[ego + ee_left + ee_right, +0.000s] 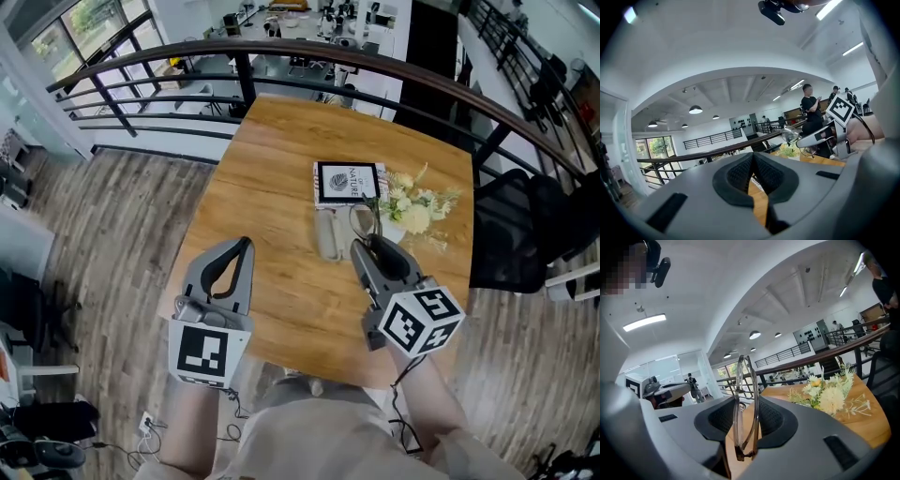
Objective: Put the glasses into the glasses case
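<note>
The folded glasses, thin brown frame, stand upright between the pads of my right gripper, which is shut on them. In the head view they stick out from the right gripper as one round lens above the table. The grey glasses case lies on the wood just left of them, below the book. My left gripper hovers over the table's left part, shut on nothing, its pads touching. From the left gripper view the right gripper shows with the glasses at its tip.
A book lies at the middle of the wooden table, with a bunch of pale flowers to its right. A dark railing curves round the far side. A black chair stands to the right. People stand far off.
</note>
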Motion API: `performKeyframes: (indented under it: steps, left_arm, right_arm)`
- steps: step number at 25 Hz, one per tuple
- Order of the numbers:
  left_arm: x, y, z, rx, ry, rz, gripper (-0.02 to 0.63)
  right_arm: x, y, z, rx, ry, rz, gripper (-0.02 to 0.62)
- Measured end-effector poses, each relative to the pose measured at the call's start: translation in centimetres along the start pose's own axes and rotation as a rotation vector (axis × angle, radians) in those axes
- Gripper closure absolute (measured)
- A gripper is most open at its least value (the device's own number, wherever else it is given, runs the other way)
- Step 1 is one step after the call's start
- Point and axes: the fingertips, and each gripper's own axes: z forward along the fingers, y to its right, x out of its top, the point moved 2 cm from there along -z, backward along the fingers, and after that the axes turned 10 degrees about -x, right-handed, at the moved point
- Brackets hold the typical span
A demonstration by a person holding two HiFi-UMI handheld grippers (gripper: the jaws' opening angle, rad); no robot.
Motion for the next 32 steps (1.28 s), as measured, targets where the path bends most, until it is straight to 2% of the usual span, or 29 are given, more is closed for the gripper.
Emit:
performKeyframes:
  steps: [8, 16, 22, 26, 30, 32]
  left_arm:
    - [-2.7, -1.2, 4.5, -0.03, -0.024, -0.01, 0.591]
    - [-7.2, -2.1, 8.2, -0.045, -0.044, -0.029, 0.591]
    - [-11.5, -2.2, 10.1, -0.063, -0.12, -0.073, 0.591]
    - [-15.2, -1.6, 11.4, -0.085, -0.18, -0.119, 0.591]
    - [-17.1, -1.5, 11.9, -0.109, -0.144, -0.253, 0.591]
    - [-17.9, -1.5, 12.3, -0.114, -0.147, -0.286, 0.591]
  right_arm:
    - [-1.6, 2.7, 6.1, -0.019, -0.087, -0.043, 0.448]
    - [-8.8, 5.7, 11.9, -0.054, -0.233, -0.04, 0.448]
    - [-15.0, 8.0, 15.5, -0.092, -0.329, 0.054, 0.448]
    - [-19.3, 9.8, 17.0, -0.133, -0.399, 0.086, 0.448]
    - [-22.8, 10.6, 18.3, -0.136, -0.47, 0.138, 0.448]
    - [-24.1, 10.5, 19.1, -0.129, -0.498, 0.17, 0.448]
